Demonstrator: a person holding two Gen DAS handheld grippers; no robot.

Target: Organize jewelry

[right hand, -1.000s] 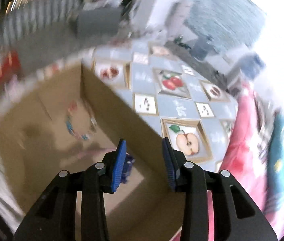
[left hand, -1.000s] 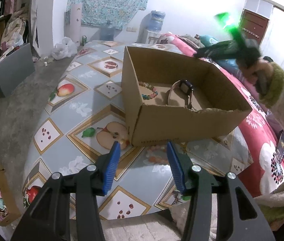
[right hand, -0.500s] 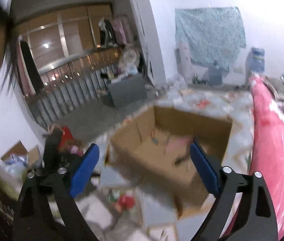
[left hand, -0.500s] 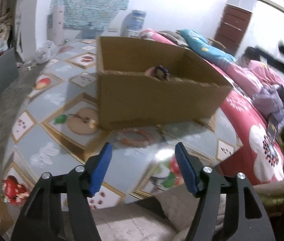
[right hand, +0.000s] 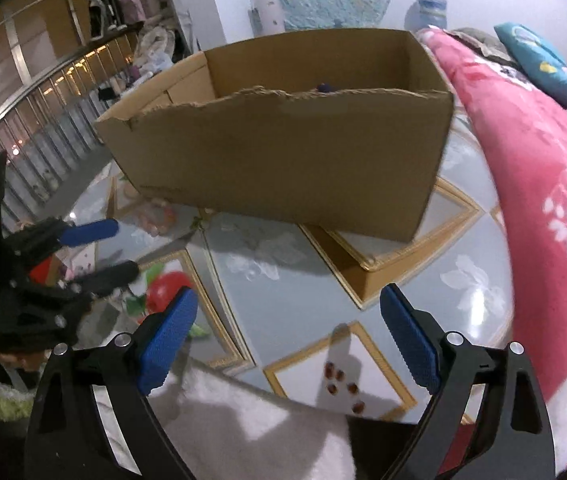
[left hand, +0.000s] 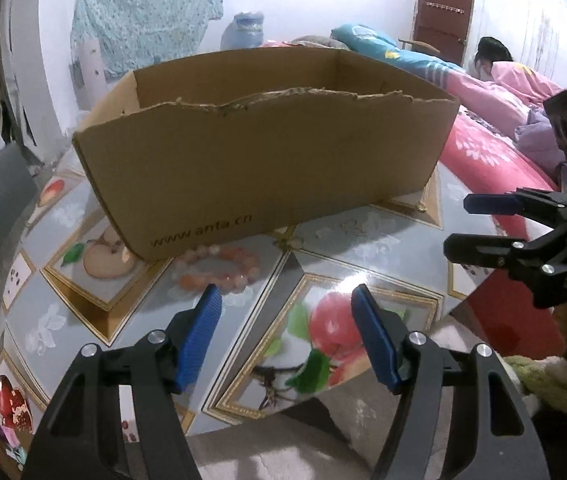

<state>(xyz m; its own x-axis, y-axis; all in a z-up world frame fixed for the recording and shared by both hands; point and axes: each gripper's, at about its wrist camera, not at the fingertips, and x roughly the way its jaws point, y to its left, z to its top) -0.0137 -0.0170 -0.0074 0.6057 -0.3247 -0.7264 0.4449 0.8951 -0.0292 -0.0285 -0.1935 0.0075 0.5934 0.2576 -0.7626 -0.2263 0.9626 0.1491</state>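
Observation:
A pink-orange bead bracelet (left hand: 219, 268) lies on the table just in front of the cardboard box (left hand: 267, 176); it shows blurred in the right wrist view (right hand: 155, 216). My left gripper (left hand: 287, 320) is open and empty, low over the table just short of the bracelet. My right gripper (right hand: 283, 332) is open and empty, low at the table's near edge to the right; it also shows in the left wrist view (left hand: 459, 224). The box (right hand: 283, 160) hides most of its contents; a small dark item (right hand: 323, 88) peeks above its torn rim.
The table (left hand: 363, 240) has a glossy fruit-pattern cloth. A red floral bed cover (right hand: 543, 160) lies along the right, with a person (left hand: 499, 64) lying at the far end. A railing and clutter stand at the left.
Both grippers dropped low to the table's near edge, facing the box front. The right gripper came out of the box and opened wide. The left gripper opened wider.

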